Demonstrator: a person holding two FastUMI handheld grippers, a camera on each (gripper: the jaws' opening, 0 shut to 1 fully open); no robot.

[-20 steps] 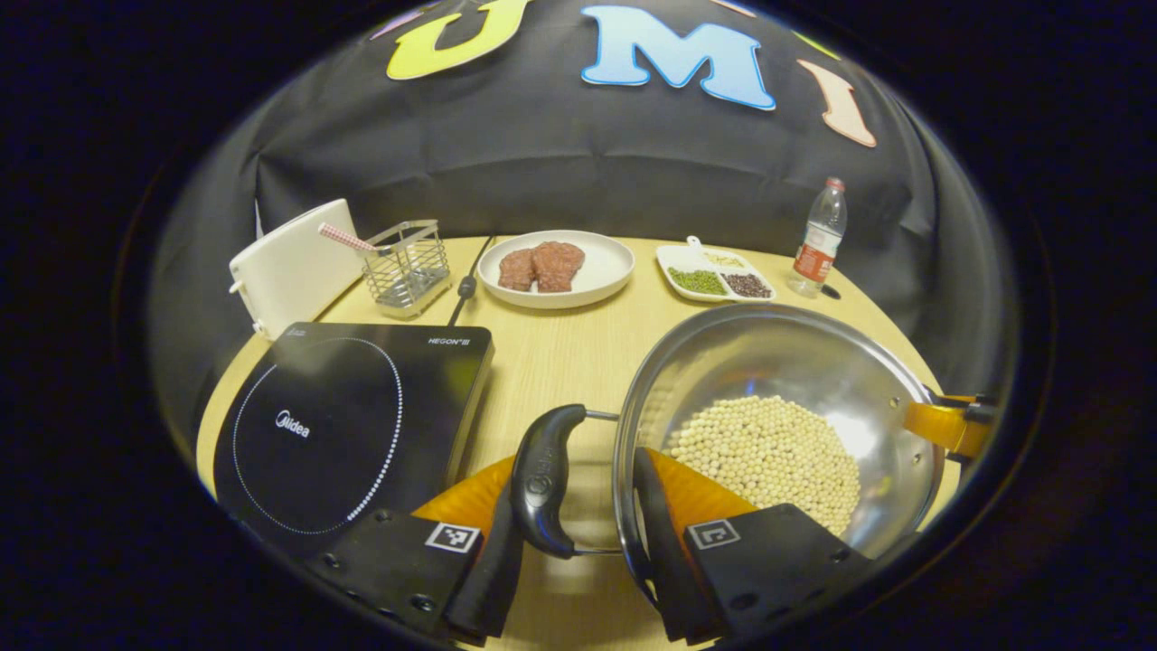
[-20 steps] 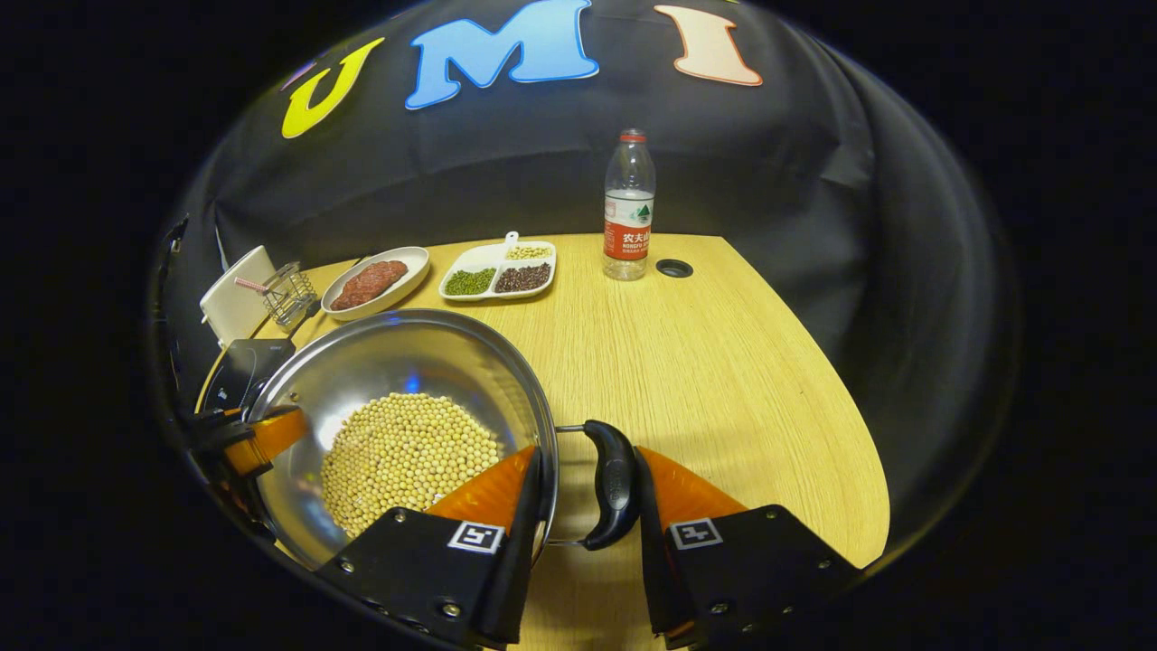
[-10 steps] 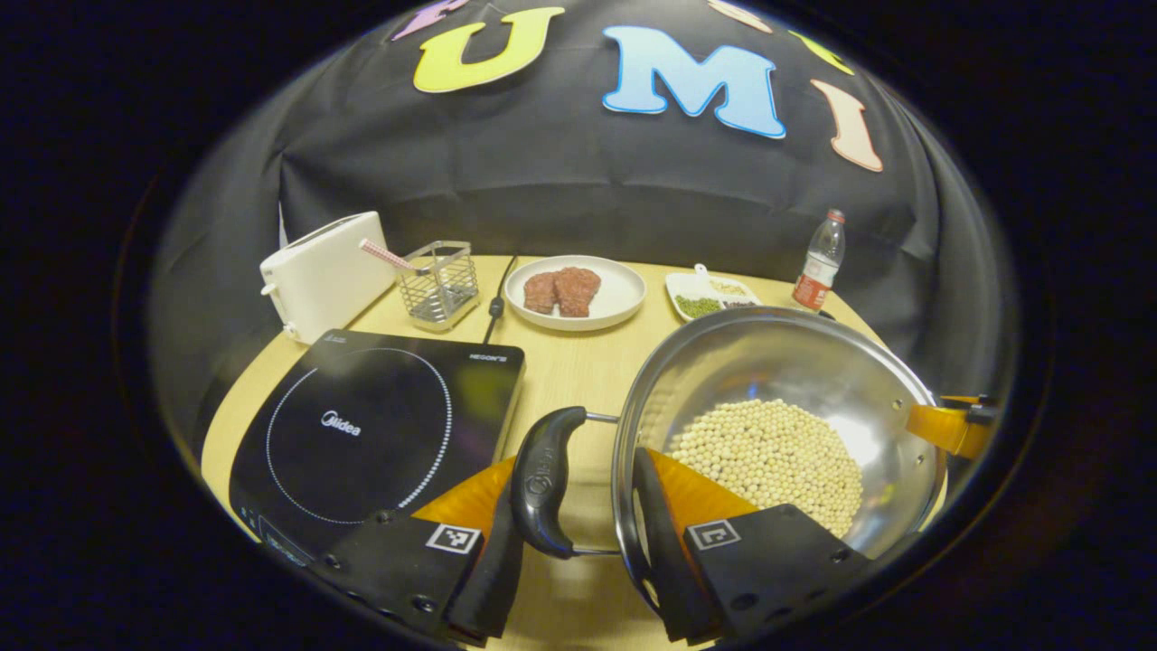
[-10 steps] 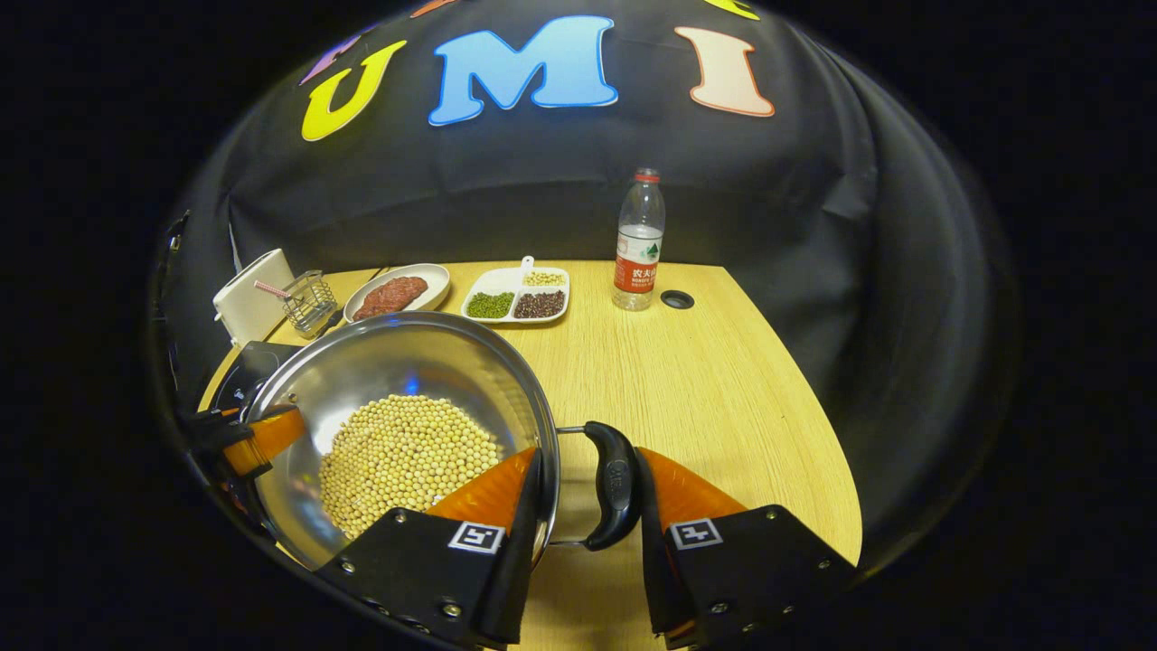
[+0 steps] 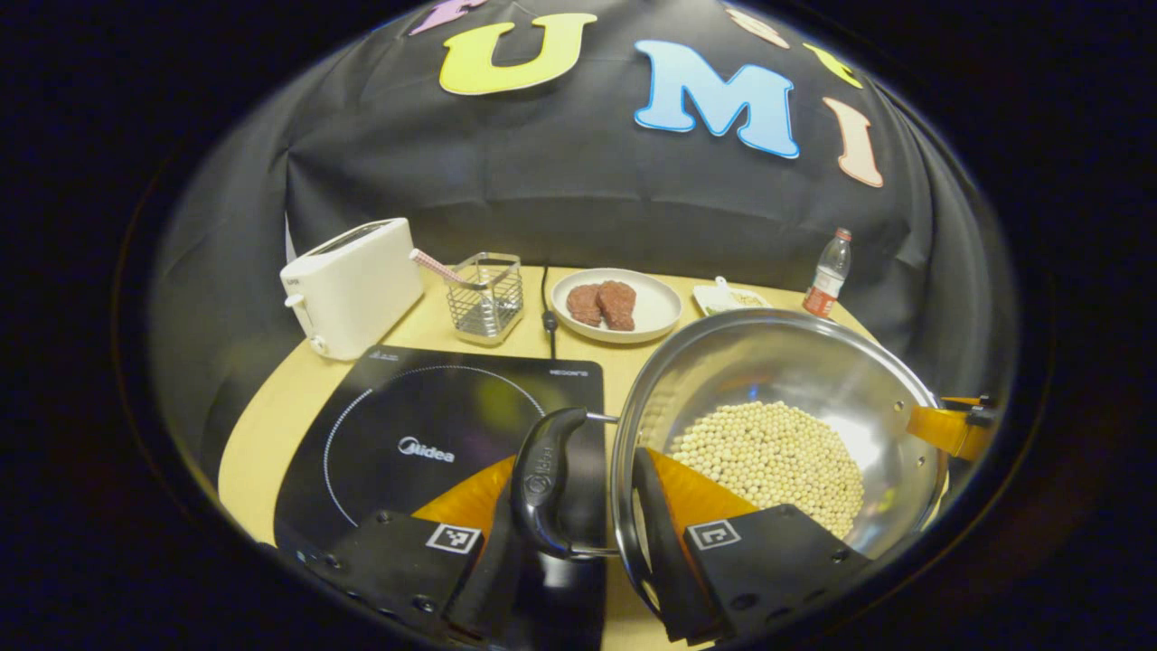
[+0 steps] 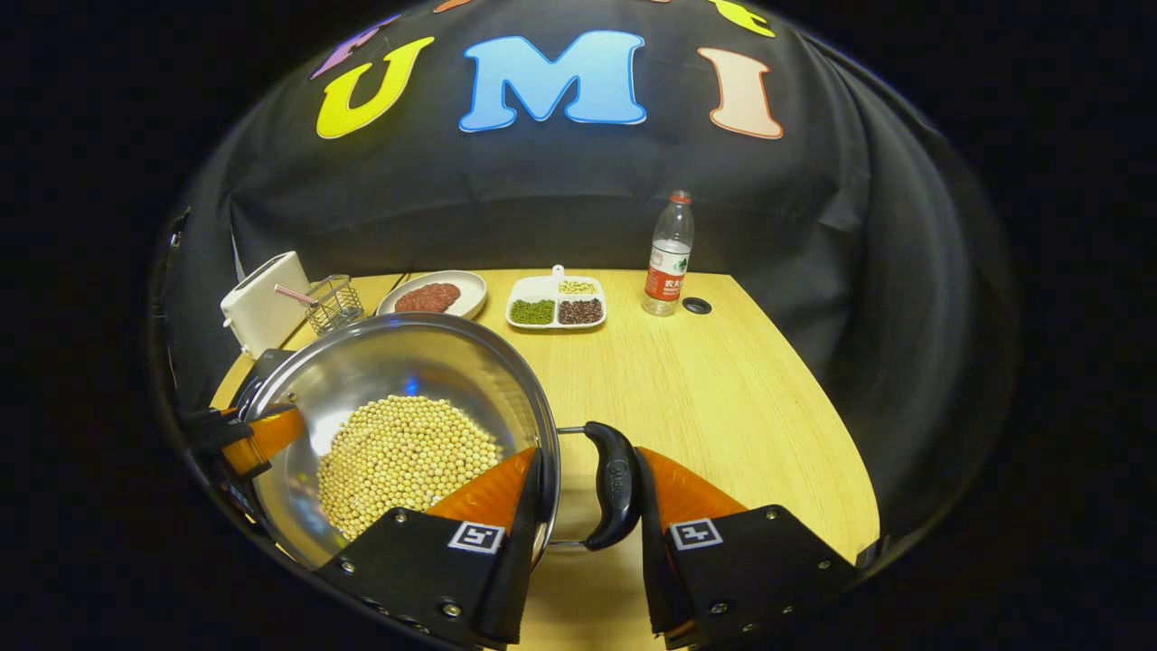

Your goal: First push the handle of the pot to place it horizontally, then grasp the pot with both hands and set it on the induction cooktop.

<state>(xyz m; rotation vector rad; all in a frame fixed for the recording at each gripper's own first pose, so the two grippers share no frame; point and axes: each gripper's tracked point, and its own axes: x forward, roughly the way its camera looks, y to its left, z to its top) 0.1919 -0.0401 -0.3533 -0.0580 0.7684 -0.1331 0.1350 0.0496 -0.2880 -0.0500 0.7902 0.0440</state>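
Left gripper [image 5: 578, 506] pinches the round steel pot of soybeans [image 5: 777, 434] by handle and rim. Right gripper [image 6: 587, 506] pinches the opposite side likewise. Black induction cooktop [image 5: 425, 434] sits just beside.

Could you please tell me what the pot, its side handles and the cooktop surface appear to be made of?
Pot: polished metal, probably stainless steel; its wall mirrors light.
Handle: dark moulded plastic by its soft sheen, on thin wire mounts.
Induction cooktop: glossy black, likely glass; it shows reflections.

pot [image 5: 813, 362]: polished shiny metal. cooktop [image 5: 425, 434]: glossy black glass. tabletop [image 6: 687, 380]: smooth light wood grain. toaster [image 5: 352, 285]: white plastic.
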